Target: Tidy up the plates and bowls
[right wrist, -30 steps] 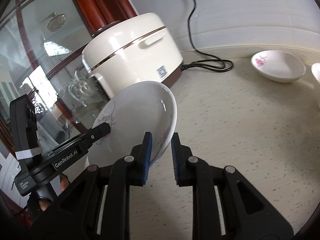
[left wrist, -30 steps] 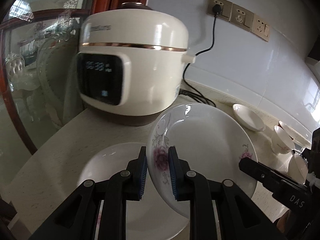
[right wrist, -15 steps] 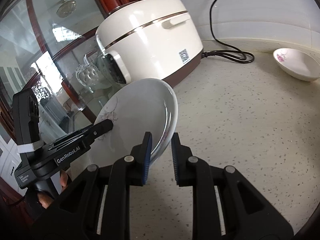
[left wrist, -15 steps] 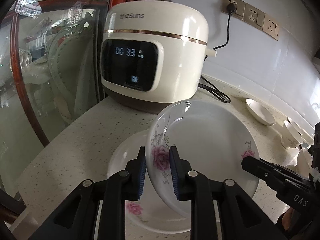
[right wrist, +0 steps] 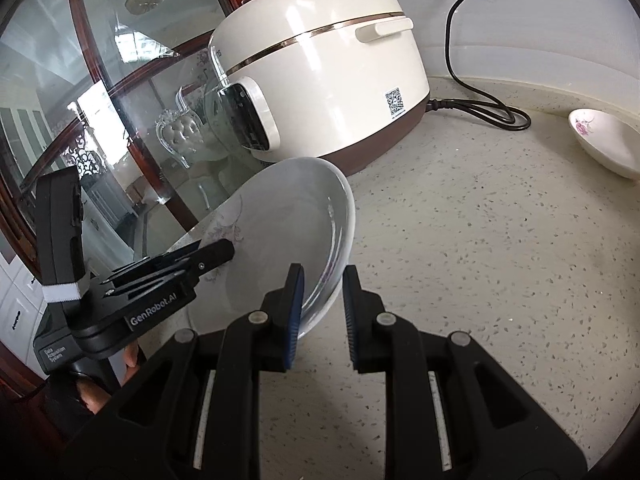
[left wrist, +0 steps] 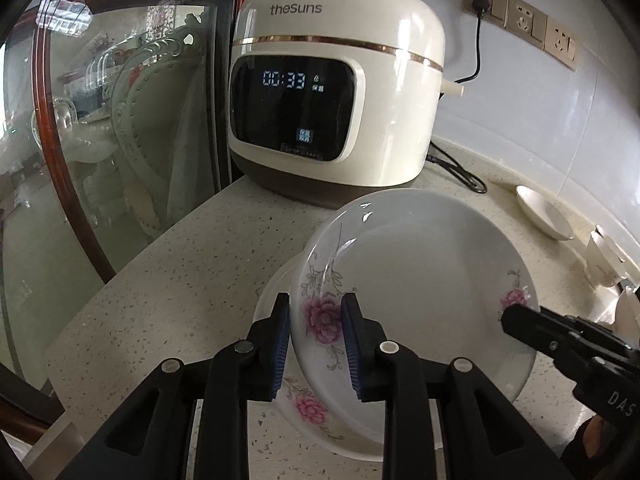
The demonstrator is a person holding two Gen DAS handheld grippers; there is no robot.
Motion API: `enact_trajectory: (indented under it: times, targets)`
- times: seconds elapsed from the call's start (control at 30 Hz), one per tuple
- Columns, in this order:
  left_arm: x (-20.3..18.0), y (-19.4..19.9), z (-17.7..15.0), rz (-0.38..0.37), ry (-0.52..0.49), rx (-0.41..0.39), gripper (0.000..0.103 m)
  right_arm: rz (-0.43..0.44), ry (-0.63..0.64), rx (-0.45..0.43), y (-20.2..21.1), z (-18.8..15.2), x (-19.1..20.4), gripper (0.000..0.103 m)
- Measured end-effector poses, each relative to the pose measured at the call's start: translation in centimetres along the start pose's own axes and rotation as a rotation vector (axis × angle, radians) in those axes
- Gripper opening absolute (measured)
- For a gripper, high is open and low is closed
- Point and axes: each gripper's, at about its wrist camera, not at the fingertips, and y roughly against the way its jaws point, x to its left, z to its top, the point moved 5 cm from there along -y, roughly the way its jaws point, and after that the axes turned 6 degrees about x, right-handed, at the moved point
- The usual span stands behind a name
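White china with pink roses: the plate (left wrist: 416, 280) hangs tilted between my two grippers, just over a second plate (left wrist: 298, 402) lying flat on the counter (left wrist: 180, 272). My left gripper (left wrist: 315, 340) straddles the near rim at the rose; its jaws have just been easing apart, and a gap now shows on the inner side, so I judge it no longer clamped. My right gripper (right wrist: 320, 312) has the opposite rim between its pads, narrow-set, apparently gripping. I read this as the stacking step, nearly done. Next I must lower and level the plate onto the lower one, then free both rims gently. Beyond stands the cooker (left wrist: 336, 92); farther right, a bowl (right wrist: 608, 140) waits.
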Motion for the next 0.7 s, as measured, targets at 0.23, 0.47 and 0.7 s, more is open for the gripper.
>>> enact_trajectory:
  times: [0.23, 0.47, 0.7]
  targets:
    - [-0.1, -0.5, 0.6, 0.024, -0.020, -0.011, 0.026, -0.019, 0.001, 0.033, -0.9, 0.2, 0.1, 0.024]
    - [-0.5, 0.2, 0.7, -0.010, 0.002, -0.025, 0.053, -0.054, -0.001, -0.029, 0.3, 0.3, 0.0, 0.063]
    - [-1.4, 0.5, 0.5, -0.001, -0.020, -0.051, 0.073, -0.050, -0.101, -0.058, 1.3, 0.3, -2.2, 0.065]
